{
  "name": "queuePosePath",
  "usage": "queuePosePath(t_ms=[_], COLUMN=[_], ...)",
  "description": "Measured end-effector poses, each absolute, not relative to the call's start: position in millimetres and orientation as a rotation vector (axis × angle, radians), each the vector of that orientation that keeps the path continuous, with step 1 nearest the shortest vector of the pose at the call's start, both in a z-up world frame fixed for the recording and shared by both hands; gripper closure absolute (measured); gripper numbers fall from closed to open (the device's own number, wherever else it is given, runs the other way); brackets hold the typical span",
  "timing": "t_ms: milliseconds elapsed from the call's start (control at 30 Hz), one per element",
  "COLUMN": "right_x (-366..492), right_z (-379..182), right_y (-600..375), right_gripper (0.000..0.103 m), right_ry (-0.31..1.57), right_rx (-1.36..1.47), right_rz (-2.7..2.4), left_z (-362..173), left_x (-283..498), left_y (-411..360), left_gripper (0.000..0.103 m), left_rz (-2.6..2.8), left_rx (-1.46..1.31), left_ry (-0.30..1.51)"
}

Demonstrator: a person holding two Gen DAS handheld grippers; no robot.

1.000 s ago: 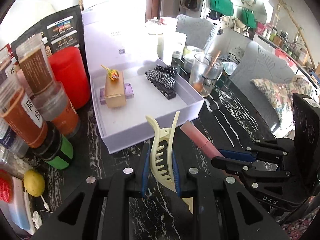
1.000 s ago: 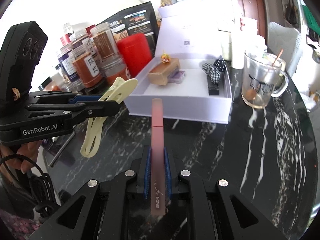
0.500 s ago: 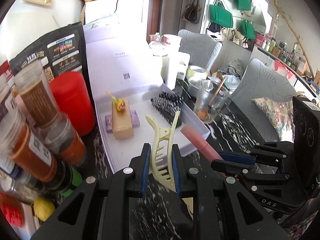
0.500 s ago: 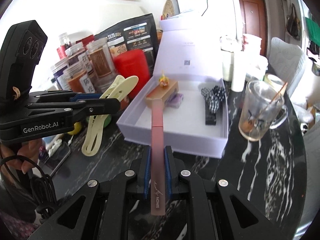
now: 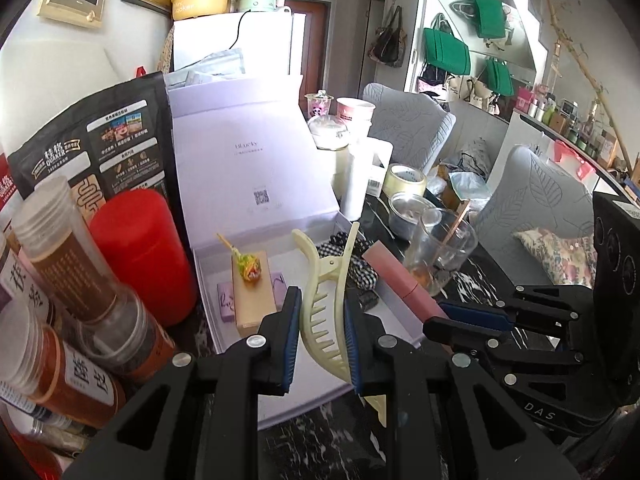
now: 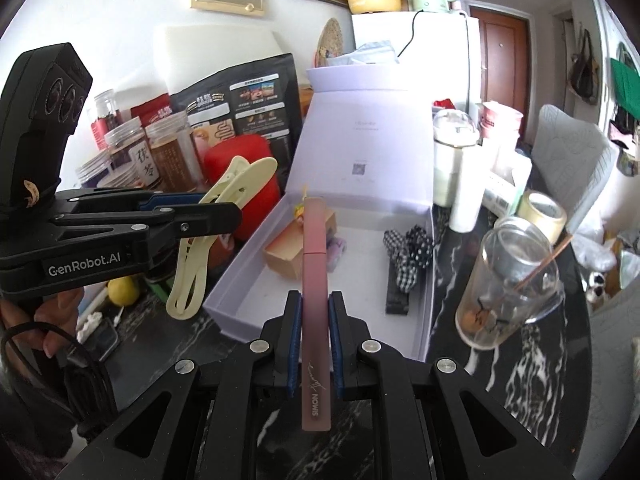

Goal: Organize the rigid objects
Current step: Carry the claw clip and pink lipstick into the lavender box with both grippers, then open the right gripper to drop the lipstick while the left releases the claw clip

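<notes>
The left tongs (image 5: 320, 320) clamp a cream hair claw (image 5: 324, 304) and the right tongs (image 6: 314, 320) grip a pink tube (image 6: 314, 280), both raised just near the open lilac box (image 6: 320, 336).

The hair clip (image 5: 324, 304) is smooth, shiny cream plastic. The pink tube (image 6: 315, 308) looks matt and frosty. The box (image 6: 400, 184) is smooth, pale purple card. The bow (image 6: 408, 252) inside is soft checked cloth. The cup (image 6: 512, 280) is clear glass. The bench (image 6: 532, 360) is glossy black stone with white streaks.
</notes>
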State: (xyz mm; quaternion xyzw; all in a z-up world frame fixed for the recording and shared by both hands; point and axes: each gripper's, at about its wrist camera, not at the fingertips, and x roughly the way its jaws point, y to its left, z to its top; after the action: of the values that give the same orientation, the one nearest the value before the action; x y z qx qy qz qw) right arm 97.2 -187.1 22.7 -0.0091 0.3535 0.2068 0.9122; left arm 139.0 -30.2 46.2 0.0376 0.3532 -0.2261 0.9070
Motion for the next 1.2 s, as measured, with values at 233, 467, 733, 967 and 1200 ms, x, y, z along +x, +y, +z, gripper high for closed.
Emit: queuePosePath(t_ms=[233,467,733,967,1200], right_x=[121,144,157,162,162], right_z=[26,9,-12,-27,-40], right_y=[-191,-197,-199,-193,-186], right_gripper=[0.09,0.09,0.09,0.09,0.09], right_ry=[0.703,0.711,0.738,0.744,0.754], right_rx=[-0.03,0.021,0.057,0.062,0.037], right_rz=[0.391,0.38,0.39,0.418,0.428], left_z=[44,25,3,-13,-26], left_x=[163,182,192,196,198], left_y=[-38,-40,-39,-38,-35], left_gripper=[0.082,0.082,0.082,0.082,0.082], left_rz=[-0.409,-0.399,-0.35,-0.319,-0.298], left_rx=[0.103,0.091,0.106,0.119,0.128], left_ry=[0.693,0.72,0.731,0.741,0.76])
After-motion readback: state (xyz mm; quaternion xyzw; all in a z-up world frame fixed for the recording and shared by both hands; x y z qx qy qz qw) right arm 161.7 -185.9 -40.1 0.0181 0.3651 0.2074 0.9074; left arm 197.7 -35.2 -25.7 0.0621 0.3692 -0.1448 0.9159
